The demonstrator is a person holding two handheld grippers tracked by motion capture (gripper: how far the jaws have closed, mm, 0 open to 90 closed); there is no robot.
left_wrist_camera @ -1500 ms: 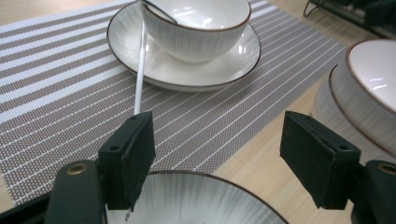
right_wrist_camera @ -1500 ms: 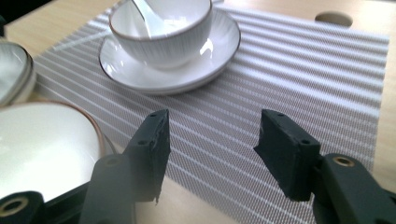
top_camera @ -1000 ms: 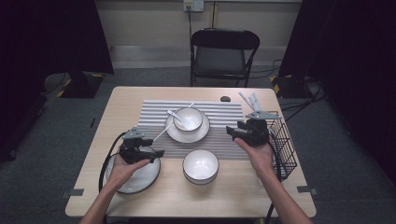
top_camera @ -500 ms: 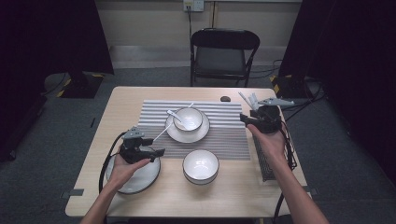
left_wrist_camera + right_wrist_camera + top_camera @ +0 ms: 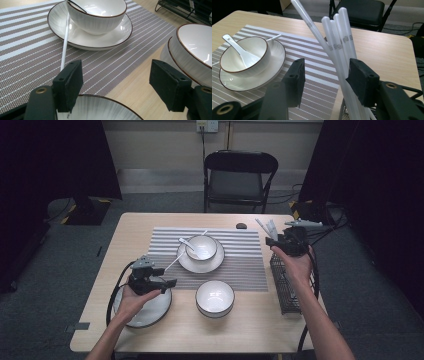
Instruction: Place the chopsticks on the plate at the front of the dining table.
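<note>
Right gripper at the chopsticks, left gripper idle over a plate.

The white chopsticks stand bundled in the wire rack at the table's three o'clock edge; the right jaws, just re-opening, bracket them, seemingly without pressing. The left gripper hovers released above the plate at seven o'clock, a single chopstick lying just beyond.

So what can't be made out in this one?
- Chopsticks: lower ends cut off by the bottom edge of the right gripper view; the right hand-held gripper hides where they stand. Too small to count in the high view.
- Plate: cut off by the bottom edge of the left gripper view; in the high view the left hand-held gripper and hand cover part.
</note>
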